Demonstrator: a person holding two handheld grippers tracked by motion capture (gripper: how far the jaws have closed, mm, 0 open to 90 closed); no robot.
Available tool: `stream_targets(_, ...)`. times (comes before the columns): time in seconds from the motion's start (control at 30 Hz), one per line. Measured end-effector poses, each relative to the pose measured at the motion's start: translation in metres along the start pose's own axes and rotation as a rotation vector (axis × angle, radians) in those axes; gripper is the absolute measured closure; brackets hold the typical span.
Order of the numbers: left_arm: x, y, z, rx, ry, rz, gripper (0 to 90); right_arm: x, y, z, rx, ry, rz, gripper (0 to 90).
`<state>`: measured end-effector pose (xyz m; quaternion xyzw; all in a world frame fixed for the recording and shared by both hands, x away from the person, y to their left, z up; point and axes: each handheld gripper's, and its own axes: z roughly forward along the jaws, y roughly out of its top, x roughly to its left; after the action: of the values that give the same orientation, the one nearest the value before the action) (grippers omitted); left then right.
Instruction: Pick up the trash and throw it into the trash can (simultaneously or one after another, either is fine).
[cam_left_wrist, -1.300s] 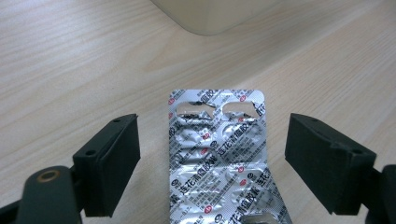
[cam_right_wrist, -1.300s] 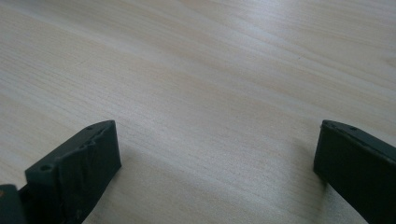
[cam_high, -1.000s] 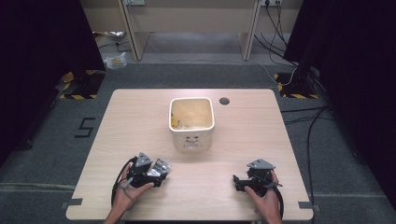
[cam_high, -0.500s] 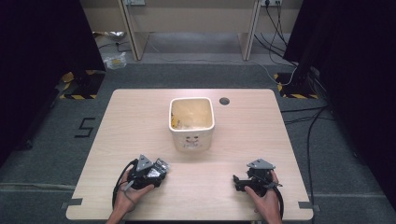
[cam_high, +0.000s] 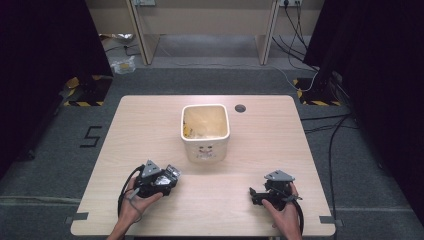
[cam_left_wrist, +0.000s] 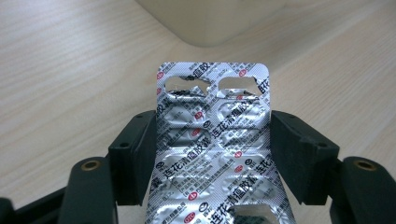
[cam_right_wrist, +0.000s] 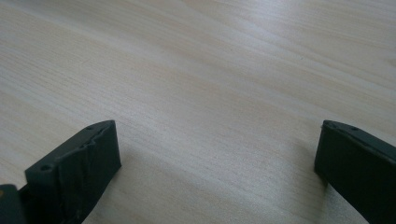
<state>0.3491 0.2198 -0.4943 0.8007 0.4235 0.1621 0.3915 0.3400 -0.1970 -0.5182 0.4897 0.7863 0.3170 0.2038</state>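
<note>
Presently, item one: a silver blister pack (cam_left_wrist: 212, 144), foil printed with red marks, top two pockets torn open. I have it pinched between the jaws of my left gripper (cam_left_wrist: 212, 154), low over the near left part of the table (cam_high: 280, 135), its free end pointing toward the bin (cam_high: 205, 131). Item two: the bin, cream-coloured, upright at table centre, some yellowish scraps inside. Item three: my right gripper (cam_right_wrist: 217, 154), near right, jaws spread wide over bare wood, holding nothing. Item four: a round hole (cam_high: 240, 108) beyond the bin.
</note>
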Motion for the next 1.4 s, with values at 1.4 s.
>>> stream_targets(1.4,0.031,0.051,-0.029,-0.078,-0.034,-0.035,33.9,0.000,0.000,0.000,0.001,0.002,-0.001,0.4)
